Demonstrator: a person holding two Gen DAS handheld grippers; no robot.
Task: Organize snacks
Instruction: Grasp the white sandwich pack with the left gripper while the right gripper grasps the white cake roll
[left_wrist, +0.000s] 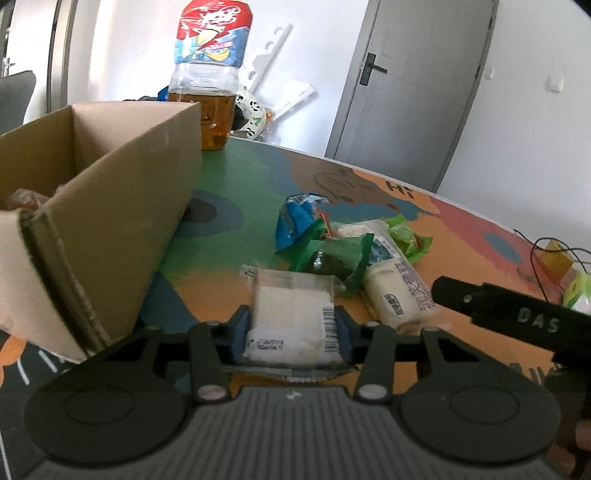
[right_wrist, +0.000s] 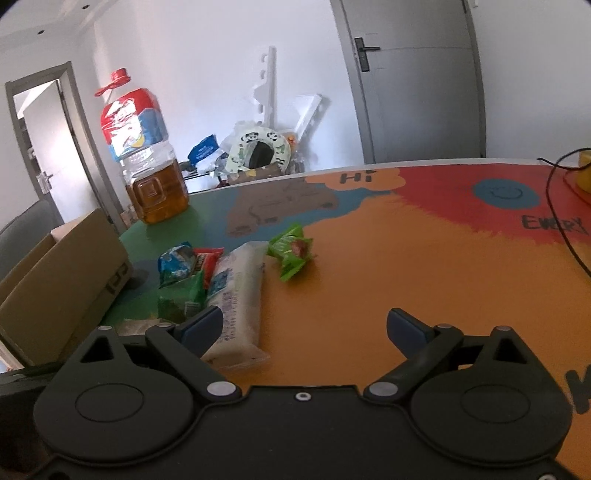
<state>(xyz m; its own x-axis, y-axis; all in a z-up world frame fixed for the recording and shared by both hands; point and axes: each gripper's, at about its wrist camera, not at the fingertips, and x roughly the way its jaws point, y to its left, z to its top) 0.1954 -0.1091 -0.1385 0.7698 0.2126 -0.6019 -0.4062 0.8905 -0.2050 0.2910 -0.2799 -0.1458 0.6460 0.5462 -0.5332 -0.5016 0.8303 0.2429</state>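
Note:
My left gripper (left_wrist: 291, 326) is shut on a white snack packet (left_wrist: 295, 314) with a barcode, held just right of an open cardboard box (left_wrist: 110, 206). Beyond it lies a pile: a blue packet (left_wrist: 295, 221), a dark green packet (left_wrist: 332, 258), a long white packet (left_wrist: 395, 288) and a light green packet (left_wrist: 406, 236). My right gripper (right_wrist: 303, 325) is open and empty above the table, with the long white packet (right_wrist: 240, 295) beside its left finger. The light green packet (right_wrist: 291, 251) lies ahead of it. The box (right_wrist: 62, 280) stands at the left.
A large oil bottle (right_wrist: 147, 162) stands on the table (right_wrist: 406, 258) behind the box. A black cable (right_wrist: 554, 206) and a yellow object (right_wrist: 585, 166) lie at the far right. The right gripper's body (left_wrist: 517, 314) shows at the right of the left wrist view.

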